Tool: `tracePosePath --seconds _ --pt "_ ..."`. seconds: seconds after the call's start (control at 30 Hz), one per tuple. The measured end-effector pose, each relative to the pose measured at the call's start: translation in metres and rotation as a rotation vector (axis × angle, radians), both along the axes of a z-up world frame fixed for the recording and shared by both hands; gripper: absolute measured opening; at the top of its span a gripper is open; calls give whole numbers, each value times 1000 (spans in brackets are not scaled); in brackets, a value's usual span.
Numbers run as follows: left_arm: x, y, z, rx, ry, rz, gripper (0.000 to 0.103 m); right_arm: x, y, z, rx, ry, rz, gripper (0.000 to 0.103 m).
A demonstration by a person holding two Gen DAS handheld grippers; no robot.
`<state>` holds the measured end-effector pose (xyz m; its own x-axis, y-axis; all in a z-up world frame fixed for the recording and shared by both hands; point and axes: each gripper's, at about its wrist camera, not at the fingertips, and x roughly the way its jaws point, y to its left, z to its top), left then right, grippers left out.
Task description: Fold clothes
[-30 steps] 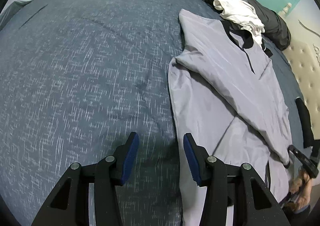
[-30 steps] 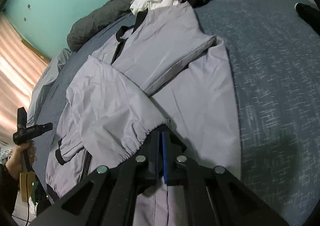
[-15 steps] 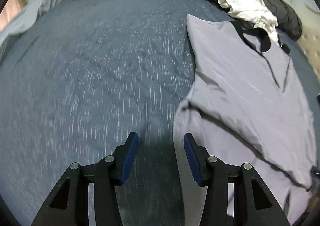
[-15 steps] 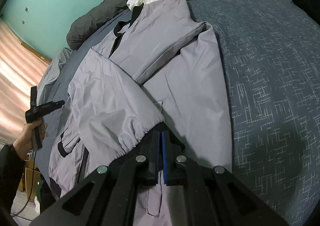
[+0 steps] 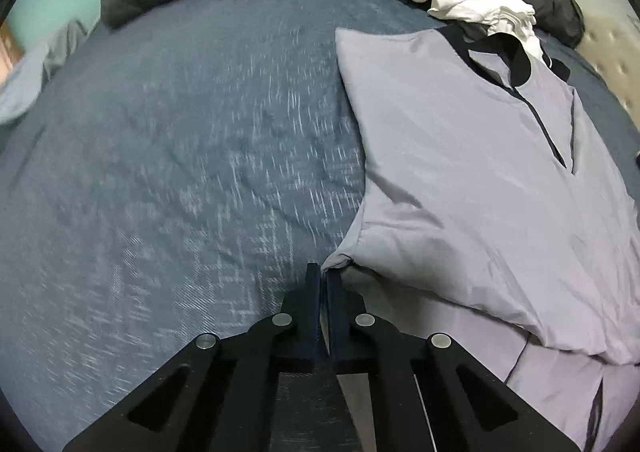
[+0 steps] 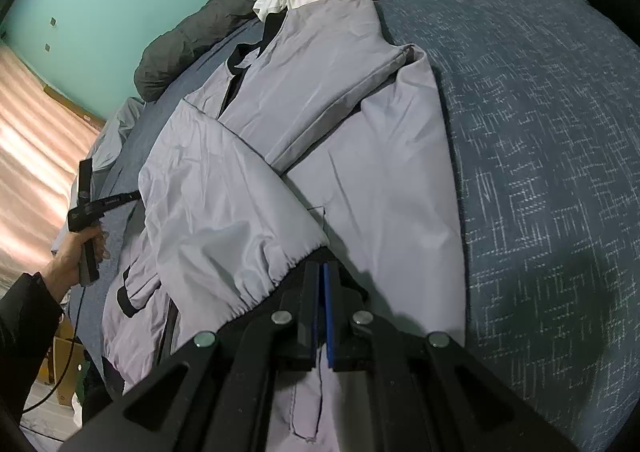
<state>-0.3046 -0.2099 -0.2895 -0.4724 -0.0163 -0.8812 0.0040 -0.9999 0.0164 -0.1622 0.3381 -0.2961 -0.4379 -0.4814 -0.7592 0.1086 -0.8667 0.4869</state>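
The grey jacket (image 5: 472,180) lies flat on the bed (image 5: 192,180), its long side running from 6 to 12 o'clock. The left tool (image 5: 323,284) is pinched tight on the jacket's side edge, jacket spreading toward 2 o'clock. The right tool (image 6: 321,272) is pinched tight too, on cloth by the sleeve cuff (image 6: 280,272).

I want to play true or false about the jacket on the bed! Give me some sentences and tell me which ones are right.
1. The left hand-held gripper is shut on the edge of the grey jacket. True.
2. The jacket's collar is bright red. False: it is black.
3. A crumpled white garment lies just beyond the jacket's collar. True.
4. The bedcover is plain white. False: it is dark blue with pale flecks.
5. The right hand-held gripper is wide open. False: its jaws are closed, at the sleeve cuff.
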Motion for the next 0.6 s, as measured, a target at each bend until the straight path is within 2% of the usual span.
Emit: tracePosePath --seconds 0.07,0.23,0.37,0.5,0.6 --pt "-2 0 2 -29 7 -6 3 0 -2 0 5 2 6 2" --pt "4 3 -4 -41 -11 -7 6 0 -3 -4 8 -4 12 2" --pt "21 -9 6 69 -15 28 6 0 -1 -6 0 -7 11 2" --pt "56 -24 8 188 -33 58 25 1 -1 -6 -2 -9 9 2" --pt "77 -26 3 237 -43 73 27 1 -2 -6 2 -10 5 2"
